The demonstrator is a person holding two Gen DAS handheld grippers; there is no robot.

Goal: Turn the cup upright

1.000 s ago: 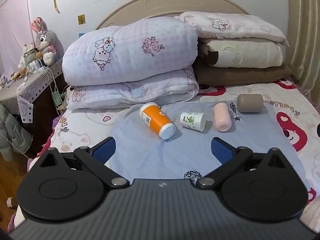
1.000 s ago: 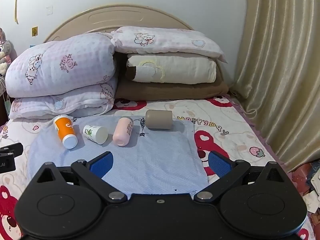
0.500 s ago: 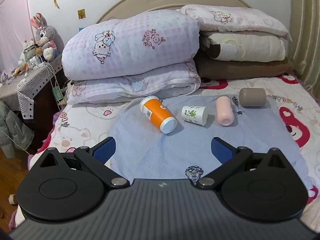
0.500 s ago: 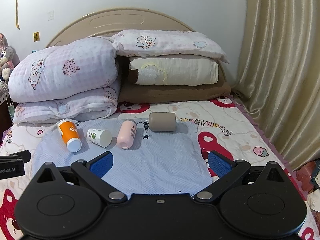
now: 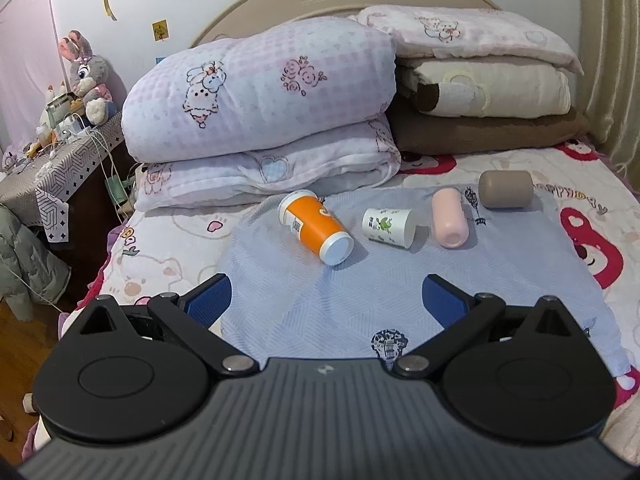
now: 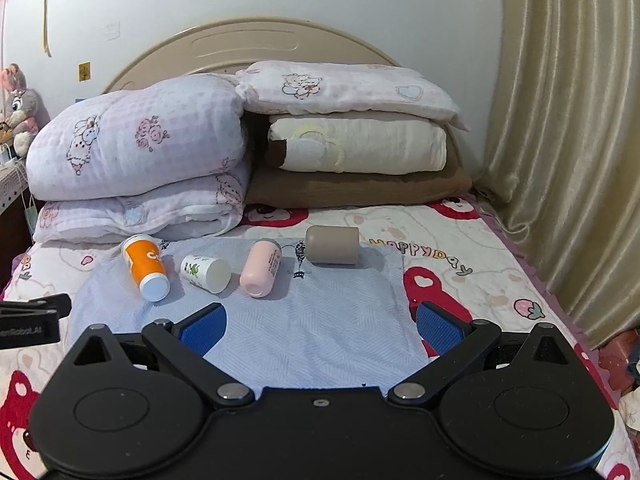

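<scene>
hovering level above the near edge of the blue cloth (image 5: 320,304), the left gripper (image 5: 326,298) and right gripper (image 6: 320,324) both point toward the pillows, jaws spread wide and holding nothing. four cups lie on their sides across the cloth: orange cup (image 5: 314,226), white cup (image 5: 388,227), pink cup (image 5: 450,218), taupe cup (image 5: 506,189).
</scene>
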